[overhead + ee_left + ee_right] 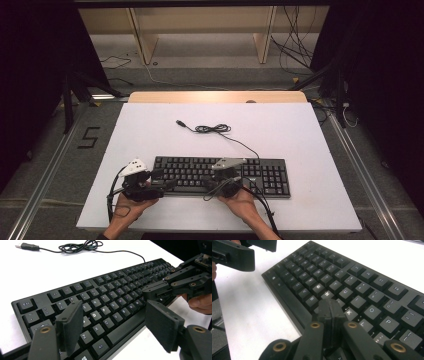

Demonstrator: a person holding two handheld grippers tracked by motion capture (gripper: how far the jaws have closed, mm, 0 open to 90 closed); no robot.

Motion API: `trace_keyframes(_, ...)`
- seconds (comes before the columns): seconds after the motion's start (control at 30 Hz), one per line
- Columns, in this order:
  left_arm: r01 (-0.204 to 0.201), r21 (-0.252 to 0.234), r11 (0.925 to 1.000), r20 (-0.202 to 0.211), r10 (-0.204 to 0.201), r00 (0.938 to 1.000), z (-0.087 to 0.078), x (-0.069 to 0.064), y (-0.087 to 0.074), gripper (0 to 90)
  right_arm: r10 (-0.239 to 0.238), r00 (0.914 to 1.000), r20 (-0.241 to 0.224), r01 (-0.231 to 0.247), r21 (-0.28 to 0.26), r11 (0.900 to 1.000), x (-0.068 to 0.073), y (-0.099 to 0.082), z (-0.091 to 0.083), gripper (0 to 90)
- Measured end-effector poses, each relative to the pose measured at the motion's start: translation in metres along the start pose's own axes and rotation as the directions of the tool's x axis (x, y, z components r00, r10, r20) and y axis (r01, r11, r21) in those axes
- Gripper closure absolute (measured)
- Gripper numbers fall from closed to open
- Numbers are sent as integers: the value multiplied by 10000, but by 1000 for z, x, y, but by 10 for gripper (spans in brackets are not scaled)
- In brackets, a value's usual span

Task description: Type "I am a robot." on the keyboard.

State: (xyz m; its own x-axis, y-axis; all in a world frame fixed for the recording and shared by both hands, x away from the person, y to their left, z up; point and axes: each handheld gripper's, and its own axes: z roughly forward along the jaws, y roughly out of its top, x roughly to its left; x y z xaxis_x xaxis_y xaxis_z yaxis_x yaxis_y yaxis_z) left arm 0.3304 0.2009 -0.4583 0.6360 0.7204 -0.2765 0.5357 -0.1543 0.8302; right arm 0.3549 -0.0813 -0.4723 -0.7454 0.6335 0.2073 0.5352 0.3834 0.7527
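A black keyboard [220,175] [100,295] [362,282] lies near the front edge of the white table [150,130]. Its cable [212,129] [80,246] runs back to a loose coil and a USB plug [28,246]. My left gripper [167,184] [113,312] hovers over the keyboard's left front part, open, with nothing between its pads. My right gripper [216,181] [329,305] [146,291] is shut, its joined tips low over the middle letter keys around H and J; I cannot tell whether they touch a key. Each gripper is held by a hand coming from the front edge.
The table's bare white top stretches behind and beside the keyboard. A wooden strip [217,96] borders its far edge. Beyond it are a grey floor, wooden frame legs [142,42] and loose cables [295,55]. Dark stands flank both sides.
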Motion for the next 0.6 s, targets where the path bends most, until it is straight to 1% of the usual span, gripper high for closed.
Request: trace_keyframes(0.6, 39, -243, 9997, 19, -39, 10000, -4, -2, 0, 292, 4, 10000, 65, -4, 126, 9999, -1, 0, 3, 900)
